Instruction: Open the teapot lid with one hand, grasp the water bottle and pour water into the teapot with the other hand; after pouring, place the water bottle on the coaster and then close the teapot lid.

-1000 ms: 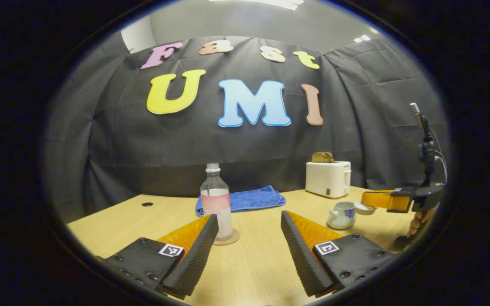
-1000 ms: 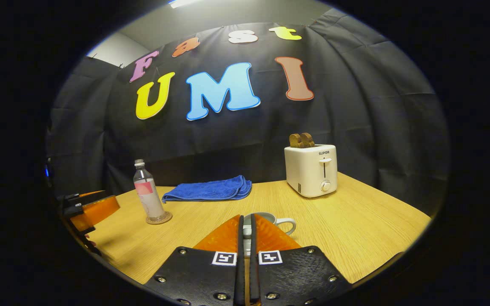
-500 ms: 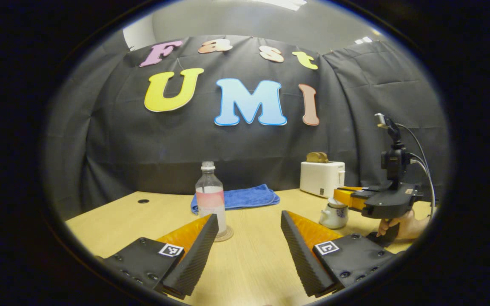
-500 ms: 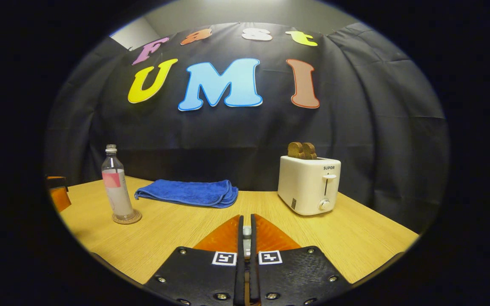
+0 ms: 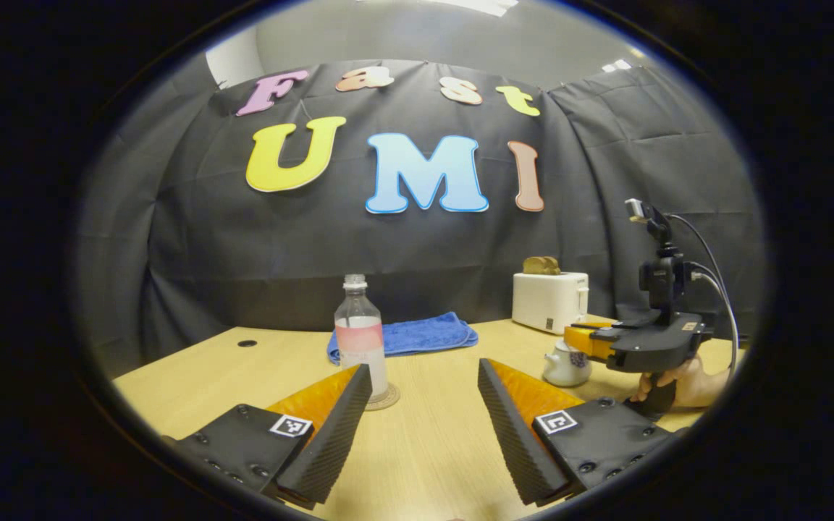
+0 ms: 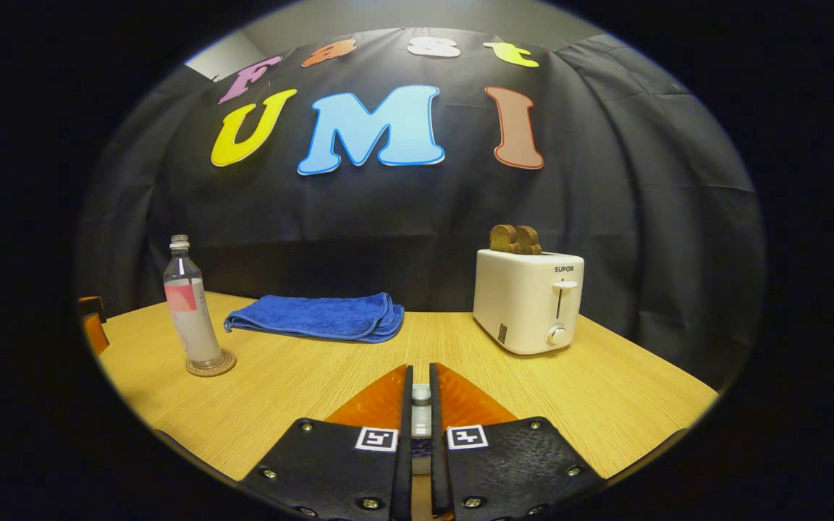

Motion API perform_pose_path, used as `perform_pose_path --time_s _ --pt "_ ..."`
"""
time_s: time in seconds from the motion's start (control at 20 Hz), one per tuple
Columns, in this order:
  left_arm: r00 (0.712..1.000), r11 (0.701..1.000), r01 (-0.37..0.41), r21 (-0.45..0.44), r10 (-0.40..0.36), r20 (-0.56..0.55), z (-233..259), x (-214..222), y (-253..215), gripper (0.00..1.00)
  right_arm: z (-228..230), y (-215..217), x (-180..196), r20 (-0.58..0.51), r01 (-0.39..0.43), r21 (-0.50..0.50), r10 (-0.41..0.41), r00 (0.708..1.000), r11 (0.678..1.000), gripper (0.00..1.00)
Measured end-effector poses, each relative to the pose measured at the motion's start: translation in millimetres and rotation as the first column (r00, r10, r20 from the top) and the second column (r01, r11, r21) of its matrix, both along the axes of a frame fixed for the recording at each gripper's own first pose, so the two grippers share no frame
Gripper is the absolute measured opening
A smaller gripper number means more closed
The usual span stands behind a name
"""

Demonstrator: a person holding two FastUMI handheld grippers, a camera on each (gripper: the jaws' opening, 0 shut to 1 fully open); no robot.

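Lid back over the teapot
Right gripper (image 6: 420, 405), clamped on the lid knob (image 6: 421, 394), has lowered it onto the teapot (image 5: 566, 364); left gripper (image 5: 424, 405) gapes idle.

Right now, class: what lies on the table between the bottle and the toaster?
In the right gripper view, a folded blue towel lies between the bottle and the toaster.

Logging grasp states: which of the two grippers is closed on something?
The right gripper, fingers pinched on the teapot lid knob; the left gripper gapes wide, empty.

Right gripper (image 6: 420, 405) pinches the lid knob (image 6: 421, 395) above the table (image 6: 301, 383)
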State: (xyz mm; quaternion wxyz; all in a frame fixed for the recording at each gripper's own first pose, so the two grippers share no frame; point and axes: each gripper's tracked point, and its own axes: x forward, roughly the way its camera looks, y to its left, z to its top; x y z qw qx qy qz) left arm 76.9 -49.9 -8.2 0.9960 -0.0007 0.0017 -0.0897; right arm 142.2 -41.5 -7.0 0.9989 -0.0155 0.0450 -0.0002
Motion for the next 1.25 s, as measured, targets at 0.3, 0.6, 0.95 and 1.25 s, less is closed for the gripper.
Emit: perform_pose_path --time_s 0.3,0.6,0.95,1.25 --pt "1.0 1.0 0.0 0.007 0.0 0.0 -2.4 -3.8 -3.1 1.0 43.5 9.9 -51.5 0.112 -0.015 -0.004 0.015 0.994 1.0 0.38" --pt "1.0 1.0 -0.01 -0.016 0.01 -0.007 -10.9 -14.7 -10.8 1.0 27.6 24.8 -131.5 0.103 -0.001 0.07 -0.006 0.995 0.998 0.63" --pt "0.999 0.999 -0.048 -0.026 0.049 0.012 -11.3 -24.2 -19.9 1.0 7.1 37.6 -153.0 0.091 0.038 0.026 -0.041 0.995 0.999 0.66" --pt "0.99 0.99 -0.142 -0.005 0.142 0.008 -13.3 -24.8 -7.6 1.0 5.9 42.4 -151.6 0.087 0.071 0.03 -0.074 0.993 0.997 0.66"
